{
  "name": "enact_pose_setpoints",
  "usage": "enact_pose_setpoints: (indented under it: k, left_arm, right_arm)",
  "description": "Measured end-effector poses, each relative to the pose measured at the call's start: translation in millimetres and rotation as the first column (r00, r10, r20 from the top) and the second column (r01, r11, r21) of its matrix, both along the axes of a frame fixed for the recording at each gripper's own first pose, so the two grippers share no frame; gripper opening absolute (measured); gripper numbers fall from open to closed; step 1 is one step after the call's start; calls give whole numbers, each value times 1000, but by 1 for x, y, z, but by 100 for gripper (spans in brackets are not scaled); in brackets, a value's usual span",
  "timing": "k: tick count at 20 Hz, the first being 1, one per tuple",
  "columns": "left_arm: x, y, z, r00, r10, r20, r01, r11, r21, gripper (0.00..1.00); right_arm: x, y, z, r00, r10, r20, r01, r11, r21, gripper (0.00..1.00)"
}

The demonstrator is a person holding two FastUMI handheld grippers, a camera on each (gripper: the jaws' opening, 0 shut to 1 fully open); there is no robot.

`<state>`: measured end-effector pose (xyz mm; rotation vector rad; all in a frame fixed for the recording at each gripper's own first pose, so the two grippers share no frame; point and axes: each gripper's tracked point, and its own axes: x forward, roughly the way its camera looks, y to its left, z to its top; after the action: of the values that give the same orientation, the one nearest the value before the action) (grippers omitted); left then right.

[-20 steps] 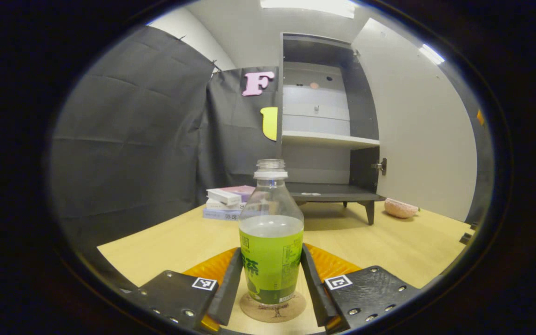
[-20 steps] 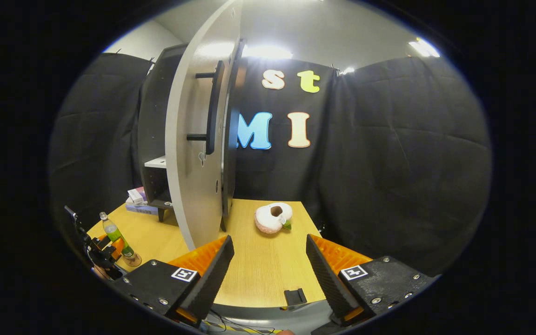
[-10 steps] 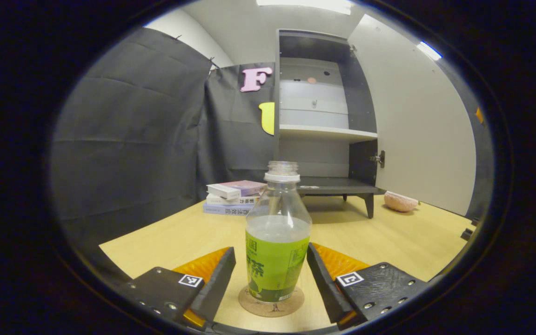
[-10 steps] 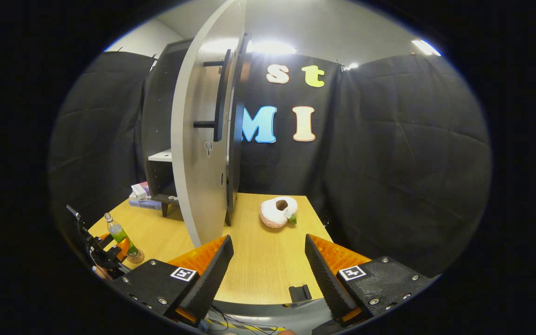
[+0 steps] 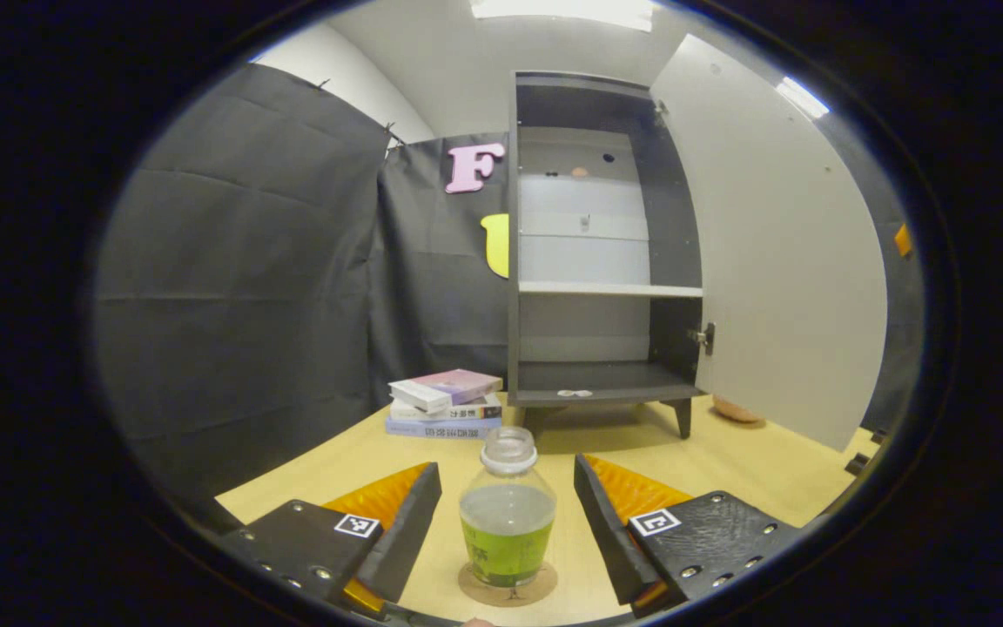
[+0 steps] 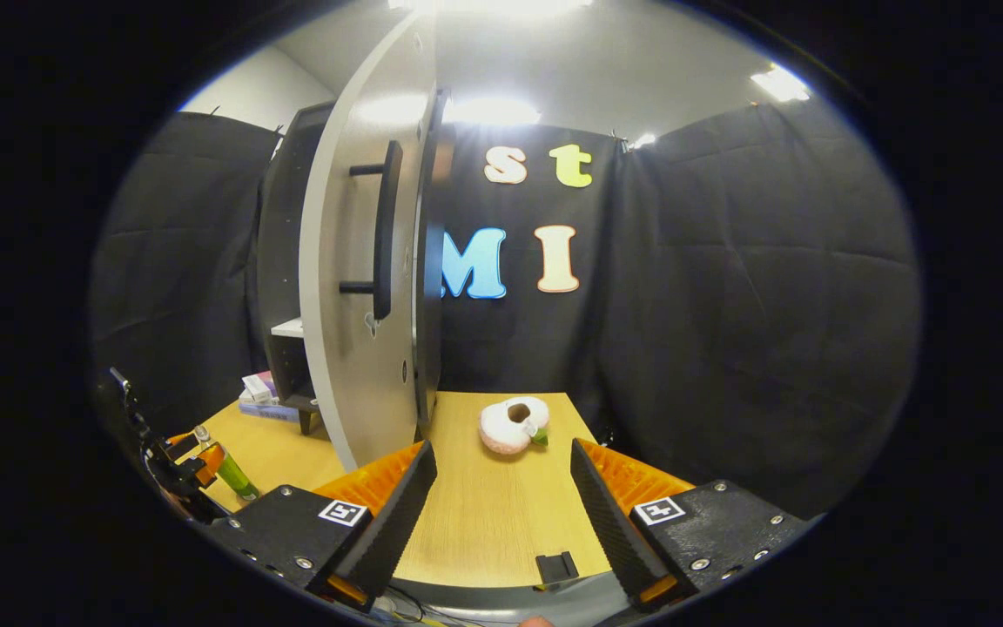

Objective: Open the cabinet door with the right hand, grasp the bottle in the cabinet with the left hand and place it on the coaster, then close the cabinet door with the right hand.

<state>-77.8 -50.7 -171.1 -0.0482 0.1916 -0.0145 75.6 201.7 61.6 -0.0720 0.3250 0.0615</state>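
- the green tea bottle stands upright on the round cork coaster, on the wooden table well in front of the cabinet
- the left gripper has its jaws spread wide, one finger each side of the bottle and clear of it
- the right gripper is also spread wide and holds nothing, pointed at the table beside the open cabinet door
- the placing looks done; what is left is closing the door
- the door is a stiff, light panel on hinges; its dark bar handle is the place to take hold, or a push on the flat face
- the bottle has no cap and is part full, so a knock would likely spill it
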Motion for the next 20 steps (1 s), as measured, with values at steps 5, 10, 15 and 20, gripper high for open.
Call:
enact_pose_setpoints:
  k: [5, 10, 15, 20]
  left_arm:
    - [-15, 11, 73, 998, 24, 57, -26, 999, 26, 91]
    - [-33, 27, 117, 996, 36, 81, -39, 999, 31, 88]
    - [-26, 54, 159, 990, 62, 127, -65, 998, 18, 88]
    - [-8, 91, 170, 983, 83, 162, -92, 995, 50, 91]
  right_arm:
    - [5, -2, 35, 995, -7, 97, 5, 1000, 21, 95]
    - [40, 6, 74, 982, -42, 186, 30, 997, 64, 95]
    - [58, 17, 104, 963, -81, 257, 62, 995, 80, 95]
    - [61, 27, 108, 948, -137, 286, 136, 990, 24, 94]
